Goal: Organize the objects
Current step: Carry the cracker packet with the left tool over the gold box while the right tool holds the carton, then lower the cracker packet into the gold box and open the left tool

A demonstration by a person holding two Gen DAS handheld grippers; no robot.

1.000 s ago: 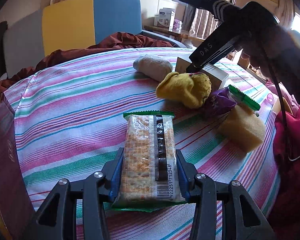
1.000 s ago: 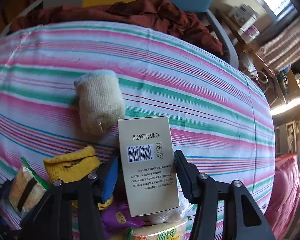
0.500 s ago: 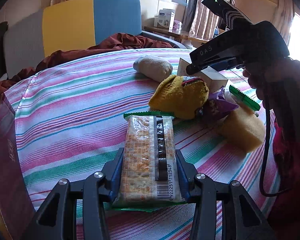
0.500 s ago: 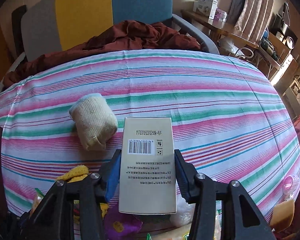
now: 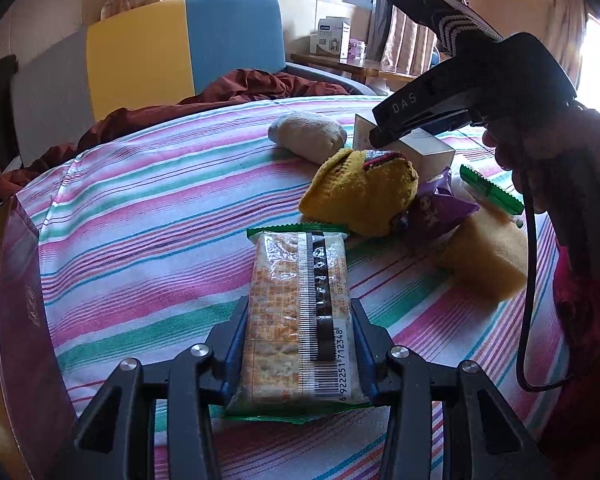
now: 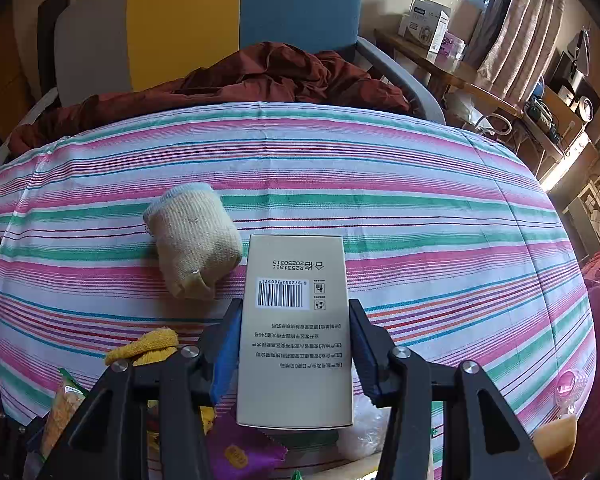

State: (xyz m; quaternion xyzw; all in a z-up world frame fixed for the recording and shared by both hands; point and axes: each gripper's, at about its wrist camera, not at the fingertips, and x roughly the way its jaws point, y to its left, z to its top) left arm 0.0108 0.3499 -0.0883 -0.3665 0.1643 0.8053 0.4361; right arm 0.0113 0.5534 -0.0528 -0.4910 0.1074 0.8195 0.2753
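Left gripper point(image 5: 299, 344) is pinching a clear cracker pack point(image 5: 298, 316) with green crimped ends, barcode reading 6922251712348, low over the striped tablecloth point(image 5: 148, 216). Right gripper point(image 6: 292, 350) is clamped on a beige cardboard box point(image 6: 294, 332), date code 20250315 printed upside down; its jaws were just closing. At 10 o'clock of the box sits a rolled cream knit sock point(image 6: 194, 246). "DAS" shows on the right gripper's body.
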